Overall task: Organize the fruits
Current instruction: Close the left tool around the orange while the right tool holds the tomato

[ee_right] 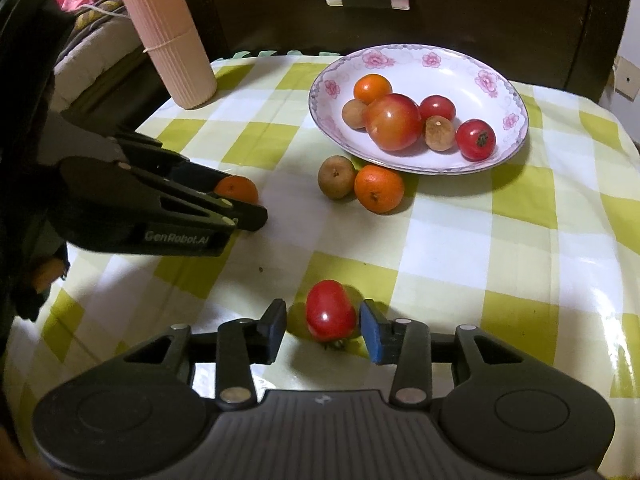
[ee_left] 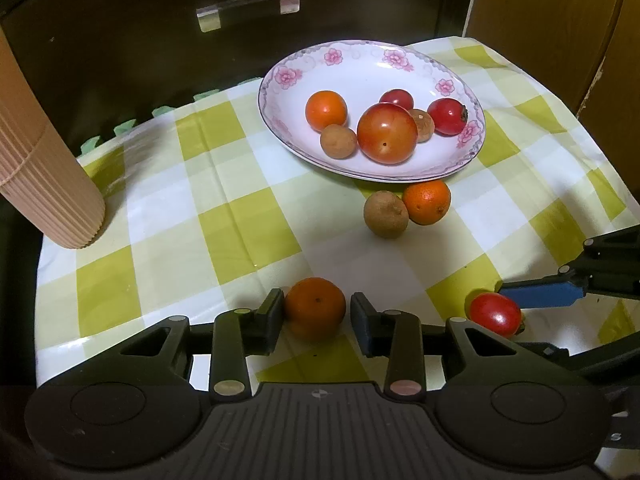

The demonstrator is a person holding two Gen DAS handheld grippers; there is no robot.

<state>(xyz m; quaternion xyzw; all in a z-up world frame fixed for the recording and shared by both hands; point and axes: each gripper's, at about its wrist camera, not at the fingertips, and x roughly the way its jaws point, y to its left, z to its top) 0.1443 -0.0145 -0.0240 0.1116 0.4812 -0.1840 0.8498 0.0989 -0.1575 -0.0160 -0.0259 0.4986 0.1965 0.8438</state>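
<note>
Surface: green-and-white checked cloth (ee_right: 440,240).
Left gripper (ee_left: 316,312): fingers narrowly apart around tangerine (ee_left: 315,307) — no squeeze.
Right gripper (ee_right: 324,320): fingers slightly apart, clear of cherry tomato (ee_right: 330,310).
Plate (ee_right: 500,80): six fruits in.
Left: four loose — longan (ee_right: 337,177) and orange (ee_right: 378,189) beside plate.

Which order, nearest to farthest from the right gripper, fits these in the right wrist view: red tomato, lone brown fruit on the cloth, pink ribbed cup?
1. Red tomato, between the right gripper fingers.
2. Brown fruit, mid-cloth, beside an orange.
3. Pink ribbed cup, far left corner.
</note>
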